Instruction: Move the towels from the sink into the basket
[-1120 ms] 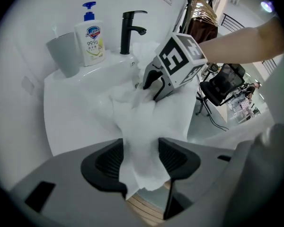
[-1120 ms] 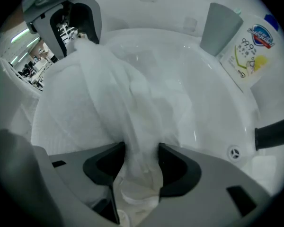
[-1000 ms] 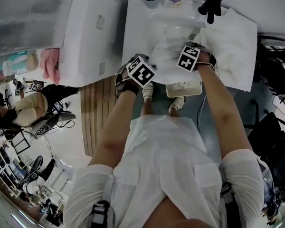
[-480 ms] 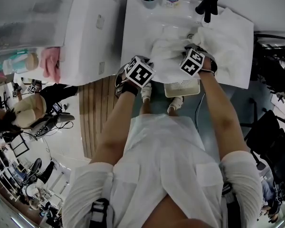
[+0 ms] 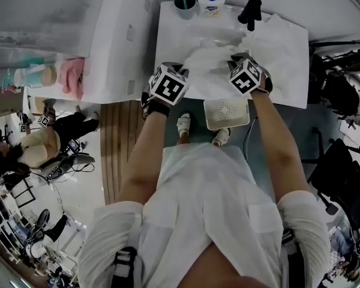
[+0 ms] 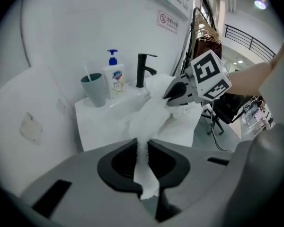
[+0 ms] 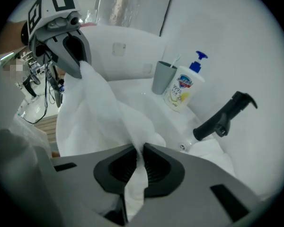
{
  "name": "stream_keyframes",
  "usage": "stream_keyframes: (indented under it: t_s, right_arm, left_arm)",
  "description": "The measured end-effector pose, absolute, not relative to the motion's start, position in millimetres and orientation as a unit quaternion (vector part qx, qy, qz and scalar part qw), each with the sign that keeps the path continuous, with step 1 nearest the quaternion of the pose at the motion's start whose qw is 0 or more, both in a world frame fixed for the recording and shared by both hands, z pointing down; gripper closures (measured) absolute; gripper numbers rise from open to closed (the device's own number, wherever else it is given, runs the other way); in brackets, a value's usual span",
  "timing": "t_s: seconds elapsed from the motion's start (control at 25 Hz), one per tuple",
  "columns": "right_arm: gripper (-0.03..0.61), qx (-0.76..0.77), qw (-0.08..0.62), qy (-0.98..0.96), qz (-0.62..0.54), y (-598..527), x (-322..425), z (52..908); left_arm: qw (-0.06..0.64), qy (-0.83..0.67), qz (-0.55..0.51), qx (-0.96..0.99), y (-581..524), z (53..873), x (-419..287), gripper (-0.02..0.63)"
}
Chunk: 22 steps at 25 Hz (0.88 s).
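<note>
L gripper (image 5: 186, 71) and R gripper (image 5: 233, 62) sit side by side above the sink's front edge, upper centre of the head view. Each pinches the same white towel (image 5: 209, 62), which hangs bunched btwn them. Both sets of jaws have just been closing. In each gripper view the pads are nearly together w/ a fold of cloth squeezed btwn them and a tail poking out below. The towel's lower part drapes toward the sink (image 5: 168, 38) basin and front rim; whether it touches the rim can't be told. A second towel (image 5: 285, 44) lies spread over the sink's right side, its edge hanging past the front rim. Along the sink's back edge, top of frame, stand a cup (image 5: 186, 3), a soap bottle (image 5: 211, 0) and a black faucet (image 5: 250, 9), the faucet close behind the R gripper. The basket (image 5: 207, 116), white w/ a perforated bottom, stands on the floor just below the front rim, under and btwn the two grippers. The person's shoes (image 5: 185, 125) are at its left and lower edges. Open floor lies to the basket's right. Left of the sink a white surface (image 5: 117, 35) closes that side.
</note>
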State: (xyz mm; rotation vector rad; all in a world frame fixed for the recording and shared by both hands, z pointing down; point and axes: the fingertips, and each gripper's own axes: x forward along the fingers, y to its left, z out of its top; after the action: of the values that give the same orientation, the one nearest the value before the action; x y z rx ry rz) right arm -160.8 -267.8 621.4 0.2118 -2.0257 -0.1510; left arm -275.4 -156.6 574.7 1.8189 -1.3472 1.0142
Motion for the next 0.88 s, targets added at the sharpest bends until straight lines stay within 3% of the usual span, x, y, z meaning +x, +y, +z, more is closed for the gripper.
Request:
stream_keyframes:
  t_s: [0.88]
  right_arm:
    - [0.534,0.209,0.358,-0.909,-0.027,-303,-166,440]
  left_arm:
    - [0.164,-0.571,0.355,0.722,-216,398,-294,0.565]
